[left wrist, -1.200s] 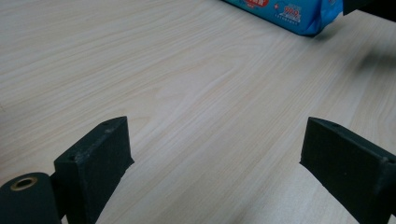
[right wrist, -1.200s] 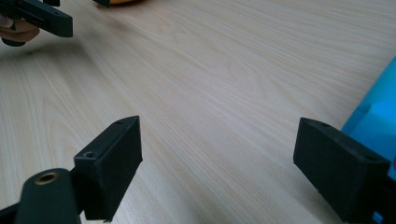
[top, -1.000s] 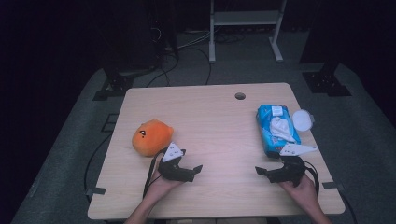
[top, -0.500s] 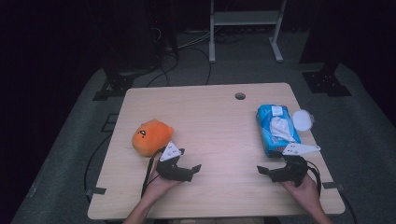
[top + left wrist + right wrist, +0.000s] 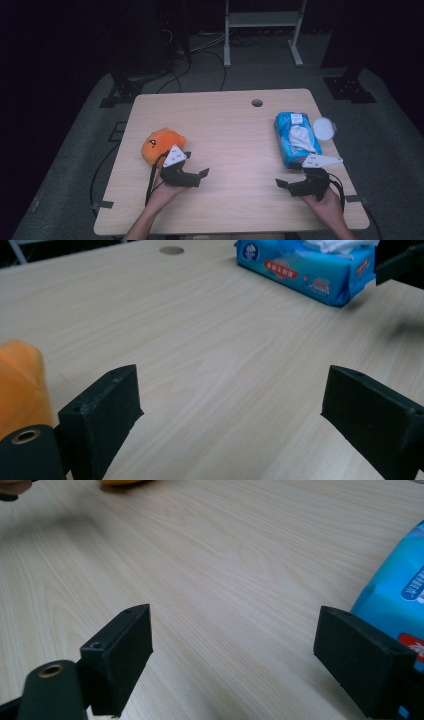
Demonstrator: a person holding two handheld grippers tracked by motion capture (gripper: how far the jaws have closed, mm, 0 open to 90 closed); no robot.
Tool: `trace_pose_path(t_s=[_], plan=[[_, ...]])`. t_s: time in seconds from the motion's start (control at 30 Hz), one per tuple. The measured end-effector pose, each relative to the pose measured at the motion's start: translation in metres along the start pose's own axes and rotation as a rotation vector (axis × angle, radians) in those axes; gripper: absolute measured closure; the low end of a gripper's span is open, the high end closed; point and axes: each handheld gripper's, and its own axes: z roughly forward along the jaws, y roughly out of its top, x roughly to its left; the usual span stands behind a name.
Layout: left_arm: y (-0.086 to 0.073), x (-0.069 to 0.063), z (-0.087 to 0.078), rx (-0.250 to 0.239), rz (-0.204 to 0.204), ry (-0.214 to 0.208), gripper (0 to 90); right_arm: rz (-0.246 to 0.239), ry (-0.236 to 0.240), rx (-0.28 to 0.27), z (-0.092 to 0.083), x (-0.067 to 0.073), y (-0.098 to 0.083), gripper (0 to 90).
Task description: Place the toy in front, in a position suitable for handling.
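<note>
Dark floor and cables surround one pale wooden worktop (image 5: pixel 225 130), which carries three things: one blue wipes pack (image 5: pixel 295 137) at centre right with its loose round lid (image 5: pixel 324 129) touching its far edge, and one orange plush toy (image 5: pixel 160 144) at centre left. Two grippers rest low in the frame. The left gripper (image 5: pixel 202 175) sits just beside the toy, fingers (image 5: pixel 102 405) spread wide and holding nothing; the right gripper (image 5: pixel 281 184), just below the pack, is spread likewise. Each should probably turn to face its neighbour squarely before closing.
</note>
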Motion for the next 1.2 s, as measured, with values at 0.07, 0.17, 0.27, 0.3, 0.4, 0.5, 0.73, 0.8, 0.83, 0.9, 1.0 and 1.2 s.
trace_pose_path(t_s=[0.07,0.17,0.27,0.3,0.4,0.5,0.73,0.8,0.83,0.9,1.0,1.2], plan=[[0.006,0.002,-0.004,-0.013,0.024,0.015,8.1,-0.002,0.004,0.002,0.001,0.000,0.000,14.6],[0.014,0.006,-0.008,-0.028,0.043,0.022,8.1,-0.005,0.005,0.008,0.002,0.001,0.000,14.6],[0.022,0.013,-0.013,-0.039,0.045,0.029,8.1,-0.001,0.005,0.006,0.002,0.002,0.000,14.6],[0.024,0.016,-0.015,-0.047,0.045,0.034,8.1,0.002,0.009,0.003,0.001,0.002,0.000,14.6],[0.027,0.026,-0.021,-0.063,0.054,0.061,8.1,0.019,0.031,-0.012,0.001,0.002,0.000,14.5],[0.028,0.037,-0.026,-0.066,0.048,0.087,8.1,0.015,0.032,-0.011,0.001,0.002,0.000,14.4],[0.031,0.062,-0.039,-0.083,0.031,0.156,8.0,0.015,0.027,-0.033,-0.003,0.002,0.003,14.3],[0.031,0.064,-0.040,-0.086,0.026,0.164,8.0,0.013,0.024,-0.033,-0.004,0.001,0.003,14.3],[0.033,0.071,-0.042,-0.089,0.021,0.172,8.0,0.017,0.024,-0.032,-0.003,0.001,0.003,14.3],[0.033,0.078,-0.044,-0.091,0.018,0.176,8.1,0.017,0.026,-0.022,-0.003,0.000,0.002,14.3],[0.032,0.089,-0.045,-0.069,0.019,0.188,8.1,0.014,0.028,-0.021,-0.003,0.000,0.002,14.3],[0.022,0.106,-0.046,-0.051,-0.011,0.168,9.2,-0.001,0.027,-0.014,-0.002,0.002,0.003,14.3]])
